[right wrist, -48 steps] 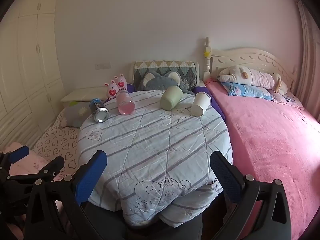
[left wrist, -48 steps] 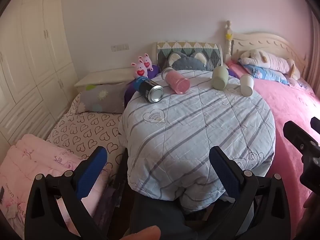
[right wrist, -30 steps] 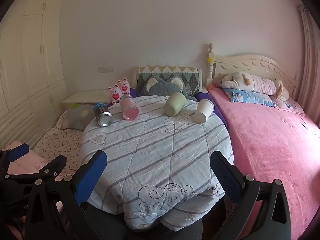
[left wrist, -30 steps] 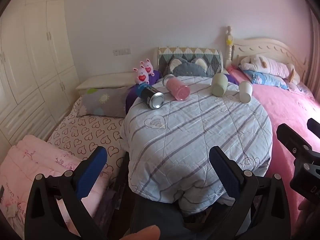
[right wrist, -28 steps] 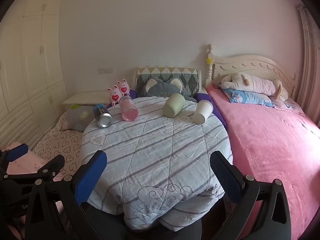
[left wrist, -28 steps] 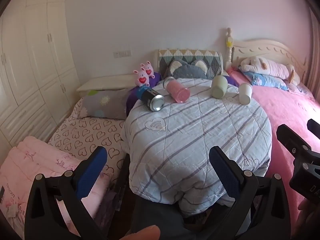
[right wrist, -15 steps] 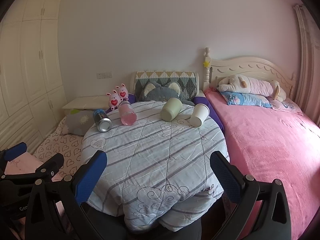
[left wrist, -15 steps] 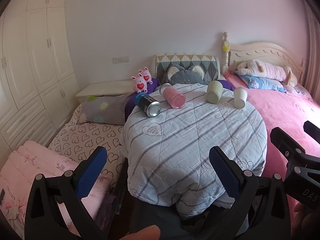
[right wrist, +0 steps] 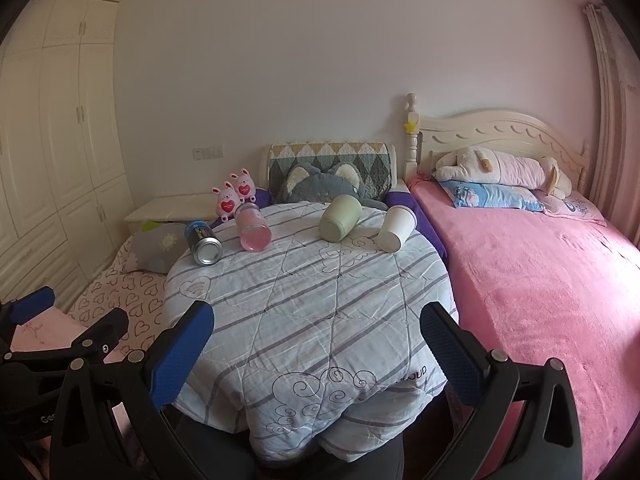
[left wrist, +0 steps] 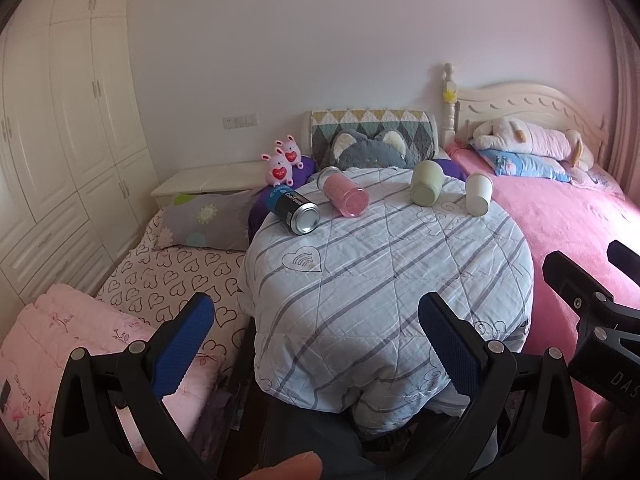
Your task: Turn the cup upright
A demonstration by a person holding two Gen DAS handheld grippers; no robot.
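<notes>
Both wrist views face the distant quilted table (left wrist: 384,272) (right wrist: 308,292).

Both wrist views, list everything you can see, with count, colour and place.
can: 1, blue and silver, lying at table's far left
pink cup: 1, lying right of the can
green cup: 1, lying far centre
white cup: 1, tipped over, far right
round table: 1, grey-striped quilt cover
bunny toys: 2, pink, behind the table
cat cushion: 1, grey, behind the table
bed: 1, pink blanket, right
plush toy: 1, cream and pink, on the bed
left claw: open, blue pads
right claw: open, blue pads
</notes>
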